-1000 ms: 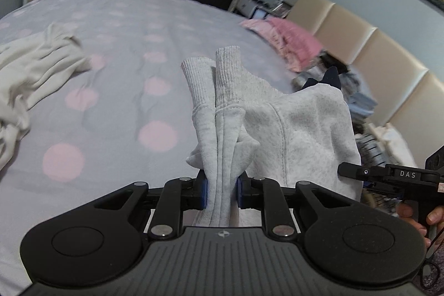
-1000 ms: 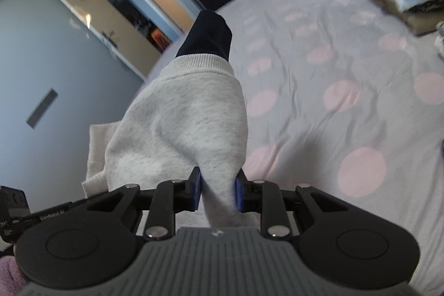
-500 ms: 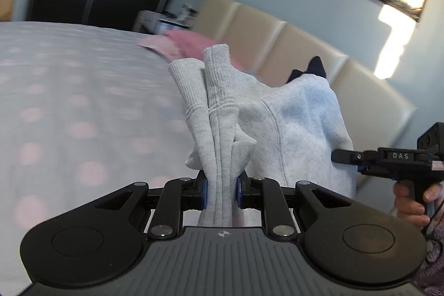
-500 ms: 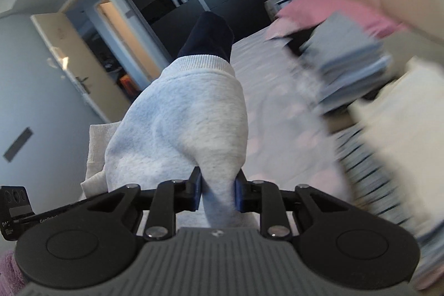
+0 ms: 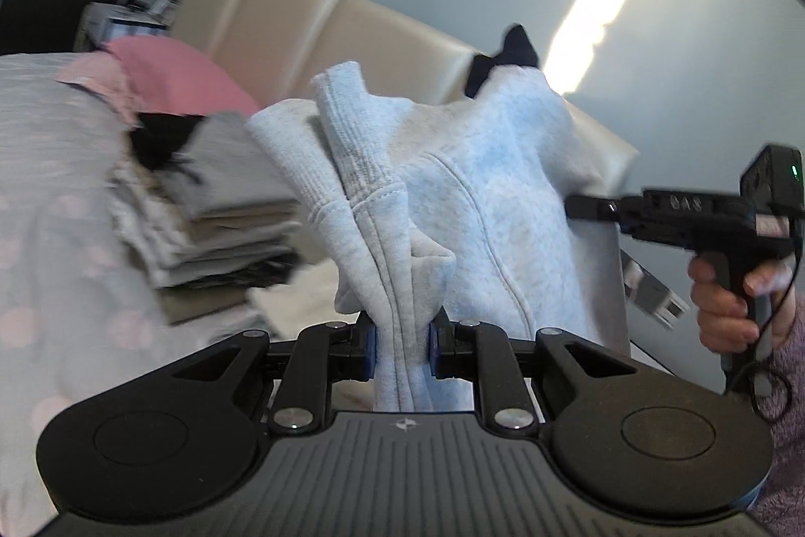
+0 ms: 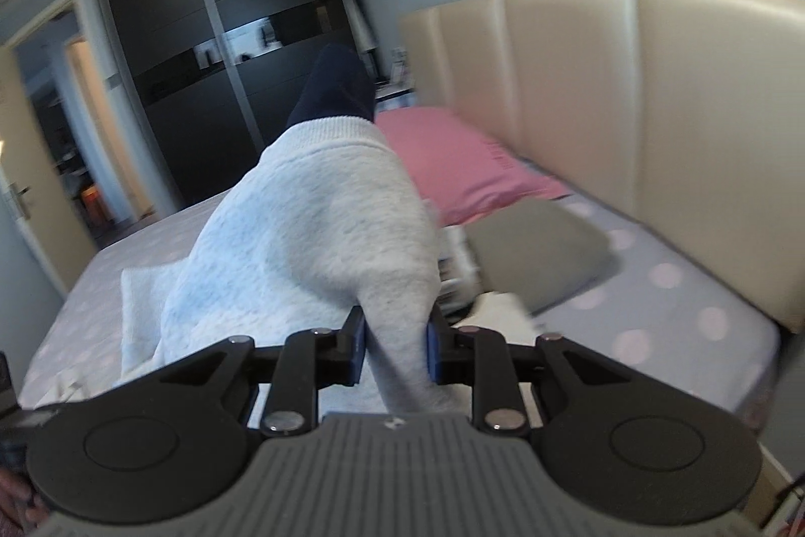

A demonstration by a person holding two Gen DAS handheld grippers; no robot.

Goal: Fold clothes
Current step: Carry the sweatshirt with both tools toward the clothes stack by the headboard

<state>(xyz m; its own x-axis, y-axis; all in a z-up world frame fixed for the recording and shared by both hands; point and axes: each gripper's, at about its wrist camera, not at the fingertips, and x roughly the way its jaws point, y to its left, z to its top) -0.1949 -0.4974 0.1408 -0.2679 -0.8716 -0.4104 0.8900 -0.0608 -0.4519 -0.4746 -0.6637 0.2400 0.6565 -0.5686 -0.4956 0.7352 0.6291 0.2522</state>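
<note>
A folded light grey sweatshirt (image 5: 483, 205) with ribbed cuffs and a dark navy lining hangs in the air between both grippers. My left gripper (image 5: 401, 348) is shut on a bunch of its cuffed edge. My right gripper (image 6: 395, 348) is shut on another fold of the same grey sweatshirt (image 6: 322, 225), whose navy part sticks up behind. In the left wrist view the right gripper's body (image 5: 694, 215) shows at the right, held by a hand (image 5: 724, 310). A stack of folded clothes (image 5: 221, 210) lies on the bed ahead, blurred.
The bed (image 6: 654, 300) has a grey cover with pink dots. A pink pillow (image 6: 463, 164) and the beige padded headboard (image 6: 654, 124) lie beyond. A grey folded item (image 6: 538, 250) tops the stack. Dark wardrobe doors (image 6: 221, 49) stand at the far side.
Both grippers have swung with the sweatshirt from over the open bed toward the headboard and risen. The stack of folded clothes and the pink pillow have come into view. Both grips are unchanged.
</note>
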